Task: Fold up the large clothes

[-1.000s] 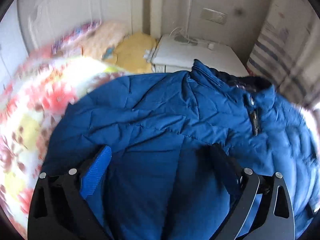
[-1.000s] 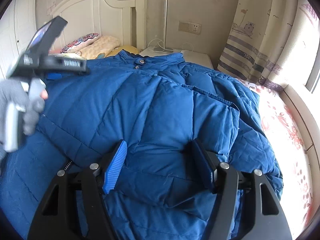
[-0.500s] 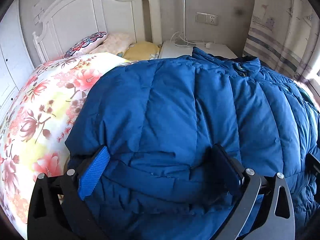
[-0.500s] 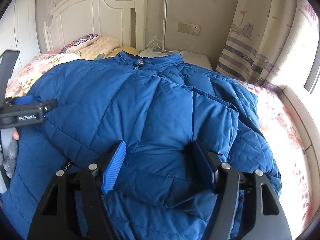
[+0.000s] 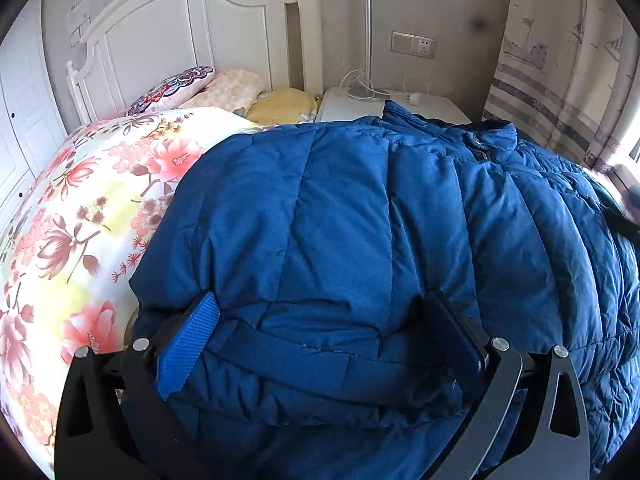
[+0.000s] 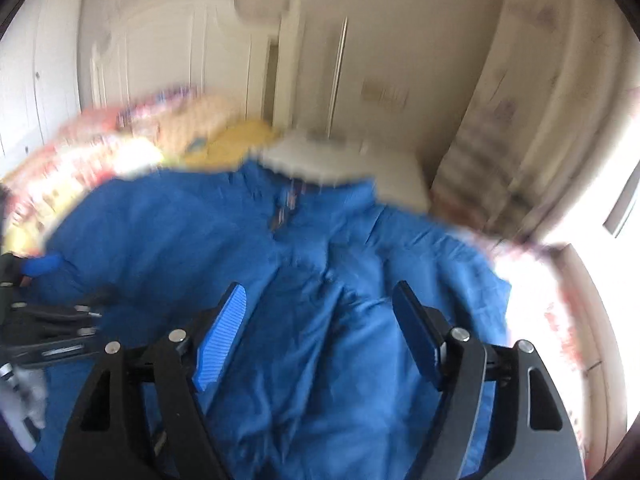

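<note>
A large blue padded jacket point(image 5: 360, 208) lies spread on the bed, collar and zip toward the headboard. My left gripper point(image 5: 320, 300) has its jaws wide around the jacket's thick left side, and both pads press into the bulging padding. The right wrist view is blurred by motion. There my right gripper point(image 6: 320, 292) hovers over the middle of the jacket point(image 6: 200, 232). Its jaws are opening, and no fabric is pinched between them. The left gripper point(image 6: 44, 308) shows at that view's left edge, in a grey-gloved hand point(image 6: 24, 396).
A floral bedspread point(image 5: 80, 220) covers the bed left of the jacket. Pillows point(image 5: 176, 84) lie against the white headboard point(image 5: 180, 32). A white nightstand point(image 5: 360, 106) with a lamp pole and cables stands behind the collar. A curtain point(image 5: 560, 80) hangs at the right.
The left gripper swung the jacket's side across, then held still. The right gripper let go of the fabric bunched between its pads and pulled back and up.
</note>
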A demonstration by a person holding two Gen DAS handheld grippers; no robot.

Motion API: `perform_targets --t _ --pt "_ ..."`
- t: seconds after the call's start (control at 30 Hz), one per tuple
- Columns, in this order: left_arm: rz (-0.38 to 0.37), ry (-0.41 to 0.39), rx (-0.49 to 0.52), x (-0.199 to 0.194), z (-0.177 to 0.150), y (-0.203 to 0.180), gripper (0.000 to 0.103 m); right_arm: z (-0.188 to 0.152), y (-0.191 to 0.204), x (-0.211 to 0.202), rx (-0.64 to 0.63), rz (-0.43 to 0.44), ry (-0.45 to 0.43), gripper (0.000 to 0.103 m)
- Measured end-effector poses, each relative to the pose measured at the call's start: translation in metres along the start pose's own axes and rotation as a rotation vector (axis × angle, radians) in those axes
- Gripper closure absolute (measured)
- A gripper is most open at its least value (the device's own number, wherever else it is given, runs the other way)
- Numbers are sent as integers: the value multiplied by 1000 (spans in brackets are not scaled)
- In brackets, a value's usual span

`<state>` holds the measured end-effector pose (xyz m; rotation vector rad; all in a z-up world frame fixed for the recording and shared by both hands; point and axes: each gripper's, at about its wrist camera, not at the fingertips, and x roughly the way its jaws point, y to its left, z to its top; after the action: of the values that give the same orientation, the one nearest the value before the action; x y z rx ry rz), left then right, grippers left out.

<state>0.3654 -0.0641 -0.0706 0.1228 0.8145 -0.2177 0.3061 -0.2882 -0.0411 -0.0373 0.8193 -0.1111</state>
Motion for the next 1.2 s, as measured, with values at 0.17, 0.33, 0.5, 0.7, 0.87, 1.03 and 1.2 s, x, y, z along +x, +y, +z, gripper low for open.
perform_targets --t 0.17,0.33,0.5,0.7,0.87,1.03,1.2 --pt "-8 -1 -3 0 0 2 5 -4 -8 27 41 49 68 25" --pt "-8 -1 -4 0 0 1 5 -20 -52 -9 209 -40 -63 23" --pt "-6 -3 -2 1 0 1 5 -33 -72 9 252 30 -3 28" --pt "-3 -2 0 0 0 1 5 -38 -48 -41 182 35 -102 23" --pt "-4 -3 0 0 0 1 5 -65 -24 -13 16 5 -2 19" --pt "-8 -3 -4 0 0 2 5 -66 -19 -11 1 -25 4 18" --pt "-9 -3 -6 0 1 1 5 -70 -21 -13 32 13 1 17"
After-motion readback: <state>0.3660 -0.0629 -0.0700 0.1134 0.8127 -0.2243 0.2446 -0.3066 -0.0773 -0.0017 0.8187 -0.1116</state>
